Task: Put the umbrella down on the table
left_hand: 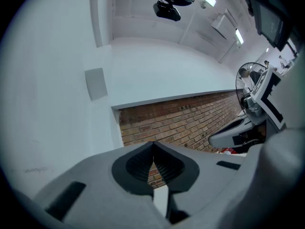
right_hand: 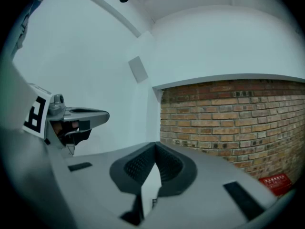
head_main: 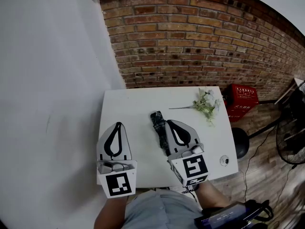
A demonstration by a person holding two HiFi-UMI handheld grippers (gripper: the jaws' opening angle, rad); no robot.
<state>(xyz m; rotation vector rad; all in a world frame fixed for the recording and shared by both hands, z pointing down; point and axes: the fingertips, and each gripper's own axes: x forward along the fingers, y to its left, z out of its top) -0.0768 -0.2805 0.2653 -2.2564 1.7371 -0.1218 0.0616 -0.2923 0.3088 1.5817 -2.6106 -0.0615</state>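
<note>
umbrella's down on the table, both grippers closed on nothing
our left gripper [head_main: 117, 124] hovers over the near left of the white table [head_main: 138, 101], jaws together. the folded dark umbrella [head_main: 158, 127] lies flat mid-table, just left of our right gripper [head_main: 169, 122], whose jaws are pinched together too. a flower sprig [head_main: 206, 104] sits far right.

Pale flowers [head_main: 206, 104] lie right of centre; a red crate [head_main: 242, 98] stands by the brick wall [head_main: 190, 32], a fan [head_main: 291, 144] at far right.
</note>
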